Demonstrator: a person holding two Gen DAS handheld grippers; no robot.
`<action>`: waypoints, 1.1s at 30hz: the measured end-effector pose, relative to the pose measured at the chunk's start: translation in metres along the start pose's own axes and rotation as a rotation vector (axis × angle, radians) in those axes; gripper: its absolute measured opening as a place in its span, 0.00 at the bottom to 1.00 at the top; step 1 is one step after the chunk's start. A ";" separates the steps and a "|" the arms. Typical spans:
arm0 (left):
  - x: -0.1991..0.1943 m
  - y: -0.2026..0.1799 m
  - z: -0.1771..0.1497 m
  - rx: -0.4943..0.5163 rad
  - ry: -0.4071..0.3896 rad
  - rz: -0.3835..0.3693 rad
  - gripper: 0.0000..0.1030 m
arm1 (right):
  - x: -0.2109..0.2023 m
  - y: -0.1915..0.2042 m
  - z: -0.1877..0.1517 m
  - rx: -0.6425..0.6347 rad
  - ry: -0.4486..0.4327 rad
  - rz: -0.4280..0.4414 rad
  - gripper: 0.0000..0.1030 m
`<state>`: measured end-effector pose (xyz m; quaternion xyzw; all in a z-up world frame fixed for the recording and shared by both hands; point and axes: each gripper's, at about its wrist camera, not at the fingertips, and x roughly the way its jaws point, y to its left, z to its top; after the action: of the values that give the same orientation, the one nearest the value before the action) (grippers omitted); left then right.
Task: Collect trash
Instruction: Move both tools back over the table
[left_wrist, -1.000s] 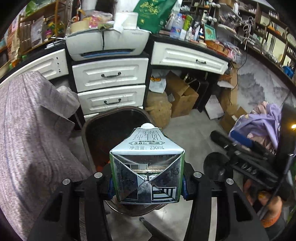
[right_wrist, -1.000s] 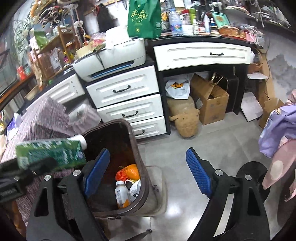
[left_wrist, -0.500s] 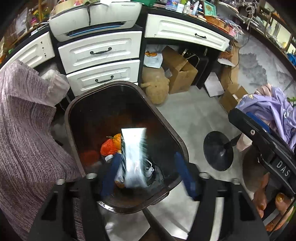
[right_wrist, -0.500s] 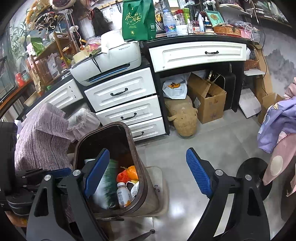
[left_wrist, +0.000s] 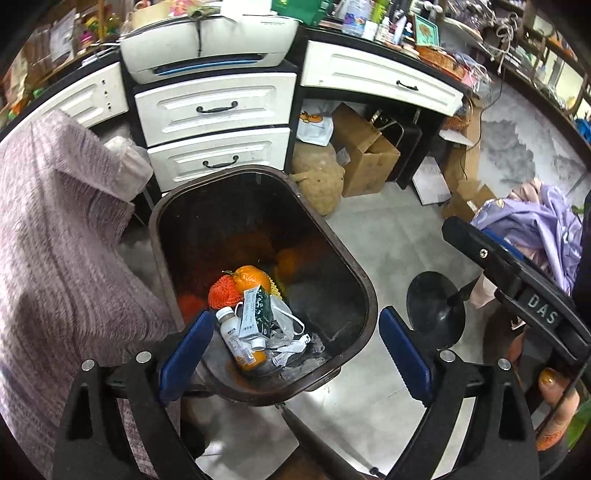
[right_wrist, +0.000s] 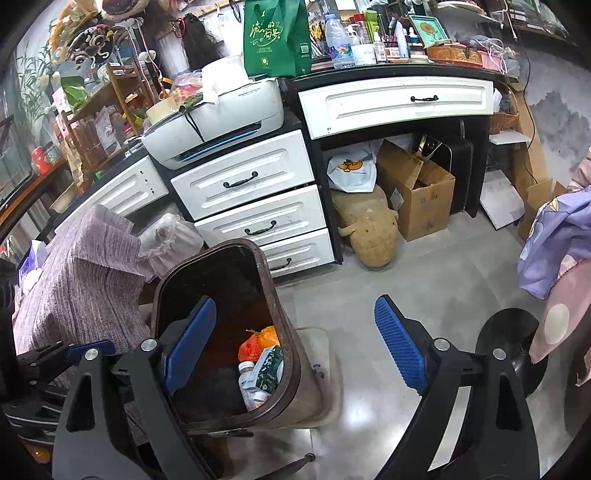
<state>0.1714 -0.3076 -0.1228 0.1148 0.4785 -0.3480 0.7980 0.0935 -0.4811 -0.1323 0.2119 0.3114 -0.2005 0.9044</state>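
A: Start at the fingers. What has the left gripper (left_wrist: 291, 347) got?

B: Nothing. Its jaws have just been opening and now stand wide, the blue pads (left_wrist: 186, 349) on either side of bare air, right over the mouth of the trash bin (left_wrist: 364, 288). The milk carton (left_wrist: 256, 314) lies down inside the bin, tipped on its side against a small bottle (left_wrist: 240, 341) with orange liquid, just below an orange (left_wrist: 251, 277) in red netting.

A: And the right gripper (right_wrist: 295, 347)?

B: Also wide open and empty. It hangs just beside the bin, one pad over the rim, the other over the grey floor (right_wrist: 424, 266).

A: So which step is this?

B: I'd judge it the release: the carton is in the bin and the drop is done for this piece.

A: What's next, then?

B: Probably lifting the left gripper clear of the rim and going for another piece of trash. Which piece, I can't say; the fisheye edges are cluttered and nothing within reach plainly reads as trash. The purple cloth (left_wrist: 55, 240) to the left of the bin touches its side, so a retreat that way calls for some care.
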 end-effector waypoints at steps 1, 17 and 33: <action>-0.004 0.001 -0.001 0.001 -0.010 0.009 0.87 | 0.000 0.001 0.000 -0.001 0.000 0.000 0.84; -0.096 0.029 -0.024 -0.029 -0.182 0.069 0.89 | -0.019 0.055 0.013 -0.117 -0.025 0.096 0.84; -0.170 0.099 -0.063 -0.125 -0.285 0.200 0.94 | -0.051 0.181 0.016 -0.358 -0.027 0.329 0.86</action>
<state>0.1431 -0.1264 -0.0266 0.0617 0.3675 -0.2492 0.8939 0.1539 -0.3279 -0.0410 0.0934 0.2912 0.0050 0.9521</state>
